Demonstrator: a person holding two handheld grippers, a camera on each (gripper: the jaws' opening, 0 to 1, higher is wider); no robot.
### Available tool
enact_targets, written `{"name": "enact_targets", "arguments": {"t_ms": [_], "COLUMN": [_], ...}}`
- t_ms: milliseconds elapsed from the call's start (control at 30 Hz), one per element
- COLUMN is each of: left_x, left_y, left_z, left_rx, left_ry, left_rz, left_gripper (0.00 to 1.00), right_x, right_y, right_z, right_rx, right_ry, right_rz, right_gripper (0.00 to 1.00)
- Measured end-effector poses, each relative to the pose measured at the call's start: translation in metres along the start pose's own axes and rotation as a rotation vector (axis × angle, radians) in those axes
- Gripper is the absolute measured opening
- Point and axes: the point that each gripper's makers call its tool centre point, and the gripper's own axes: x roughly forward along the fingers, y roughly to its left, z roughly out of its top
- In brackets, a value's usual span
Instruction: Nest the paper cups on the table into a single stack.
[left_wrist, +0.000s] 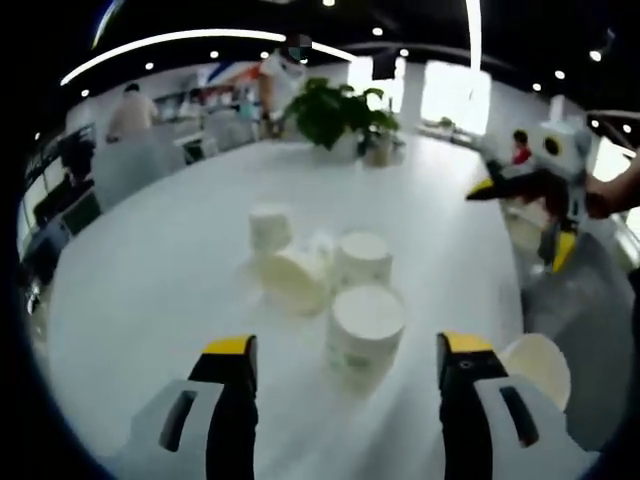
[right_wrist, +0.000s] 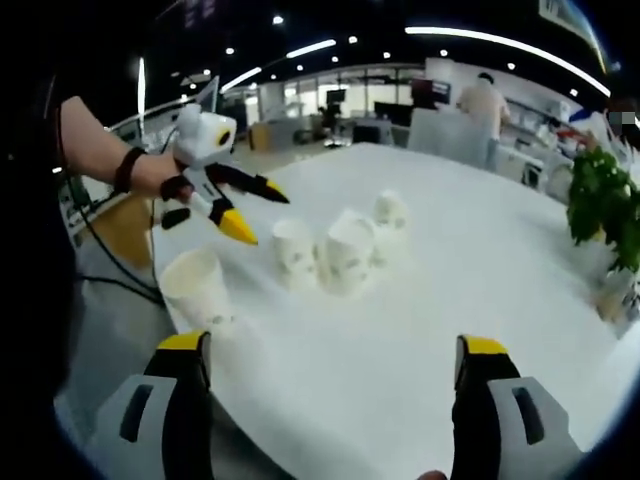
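Several white paper cups stand in a cluster on the white table (left_wrist: 150, 280). Nearest me is an upside-down cup (left_wrist: 365, 325), with another upside-down cup (left_wrist: 362, 258) behind it, a cup lying on its side (left_wrist: 295, 278) and a far cup (left_wrist: 270, 228). An upright cup (left_wrist: 535, 365) stands apart near the table edge. My left gripper (left_wrist: 347, 345) is open, short of the nearest cup. The right gripper (left_wrist: 520, 220) hovers open at the right. In the right gripper view my right gripper (right_wrist: 333, 345) is open above bare table (right_wrist: 480, 260); the left gripper (right_wrist: 258, 213) is open over the upright cup (right_wrist: 198, 285) and the cluster (right_wrist: 348, 255).
A potted plant (left_wrist: 335, 112) stands at the far side of the table, also the plant (right_wrist: 600, 200) at the right edge. People and desks are in the background. The table edge runs close to the upright cup.
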Motion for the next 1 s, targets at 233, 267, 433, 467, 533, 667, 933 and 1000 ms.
{"name": "enact_targets", "arguments": {"t_ms": [233, 267, 433, 467, 533, 667, 933, 1000], "left_x": [0.014, 0.015, 0.020, 0.021, 0.022, 0.026, 0.032, 0.032], "left_y": [-0.008, -0.009, -0.011, -0.010, -0.010, -0.010, -0.011, -0.011], "left_z": [-0.002, -0.003, 0.002, 0.003, 0.006, 0.011, 0.011, 0.012], "left_rx": [0.043, 0.050, 0.059, 0.059, 0.061, 0.064, 0.065, 0.076], "left_ry": [0.033, 0.038, 0.037, 0.037, 0.032, 0.027, 0.038, 0.037], "left_rz": [-0.025, -0.030, -0.035, -0.036, -0.038, -0.045, -0.057, -0.056], "left_gripper": [0.70, 0.70, 0.67, 0.67, 0.67, 0.65, 0.62, 0.60], "right_x": [0.001, 0.001, -0.001, -0.001, -0.002, -0.003, -0.004, -0.005], "right_y": [0.001, 0.001, 0.000, 0.000, -0.001, -0.002, -0.004, -0.005], "right_z": [-0.003, -0.004, -0.003, -0.002, -0.002, -0.001, 0.001, 0.002], "right_rx": [0.008, 0.011, 0.022, 0.025, 0.026, 0.037, 0.055, 0.059], "right_ry": [0.001, 0.002, -0.005, -0.006, -0.005, -0.008, -0.021, -0.024], "right_rz": [0.005, 0.009, 0.003, 0.002, 0.001, -0.002, -0.011, -0.013], "right_gripper": [1.00, 1.00, 1.00, 1.00, 1.00, 1.00, 1.00, 1.00]}}
